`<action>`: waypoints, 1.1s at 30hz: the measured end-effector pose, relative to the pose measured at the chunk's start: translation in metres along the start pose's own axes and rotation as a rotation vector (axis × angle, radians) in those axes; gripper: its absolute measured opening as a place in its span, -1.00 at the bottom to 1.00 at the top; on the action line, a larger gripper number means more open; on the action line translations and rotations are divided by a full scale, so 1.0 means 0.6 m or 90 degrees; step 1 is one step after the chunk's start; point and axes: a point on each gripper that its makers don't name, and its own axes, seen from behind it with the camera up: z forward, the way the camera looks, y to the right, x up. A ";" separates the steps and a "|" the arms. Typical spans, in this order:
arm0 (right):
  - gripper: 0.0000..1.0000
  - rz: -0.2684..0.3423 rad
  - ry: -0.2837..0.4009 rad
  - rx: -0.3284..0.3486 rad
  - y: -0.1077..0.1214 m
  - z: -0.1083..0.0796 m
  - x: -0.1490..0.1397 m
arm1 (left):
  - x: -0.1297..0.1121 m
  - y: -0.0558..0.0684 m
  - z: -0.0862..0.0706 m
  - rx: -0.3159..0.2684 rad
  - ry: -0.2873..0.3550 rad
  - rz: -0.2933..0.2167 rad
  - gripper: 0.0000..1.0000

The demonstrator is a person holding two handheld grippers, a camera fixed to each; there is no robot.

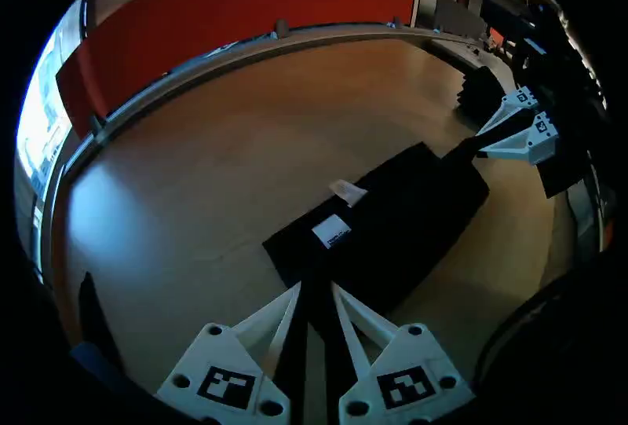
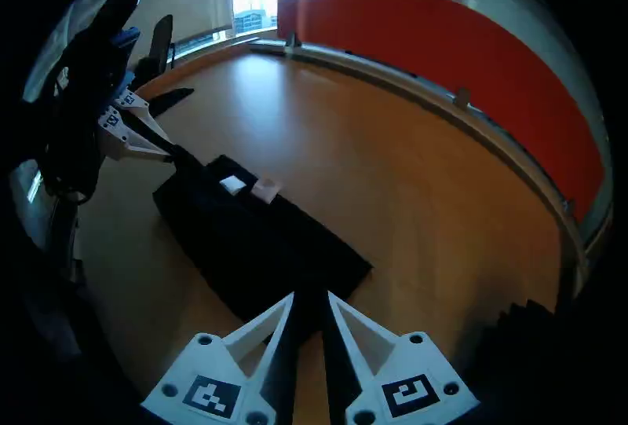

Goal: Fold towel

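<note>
A black towel (image 1: 392, 221) lies folded into a long strip on the wooden table (image 1: 235, 134), with two white tags (image 1: 330, 231) on top. My left gripper (image 1: 314, 293) is shut on the near end of the strip. At the far end my right gripper (image 1: 473, 148) pinches the other corner. In the right gripper view the towel (image 2: 251, 244) stretches away from my right gripper (image 2: 310, 299), which is shut on its near edge. My left gripper (image 2: 177, 156), held by a dark-sleeved arm, grips the far corner beside the tags (image 2: 233, 184).
A red partition (image 1: 235, 9) with a metal rail runs along the table's far edge (image 2: 471, 103). A dark stack of cloth (image 1: 480, 91) sits near the right gripper. Chairs (image 2: 161, 40) stand by a bright window. Bare wood surrounds the towel.
</note>
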 end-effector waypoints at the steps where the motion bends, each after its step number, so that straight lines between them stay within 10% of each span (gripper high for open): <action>1: -0.68 0.002 -0.003 0.000 0.002 0.004 -0.002 | -0.001 -0.001 0.005 0.000 -0.002 -0.001 -0.76; 33: -0.20 0.033 -0.032 -0.067 0.068 0.077 -0.027 | -0.008 -0.060 0.083 0.067 -0.015 0.004 -0.28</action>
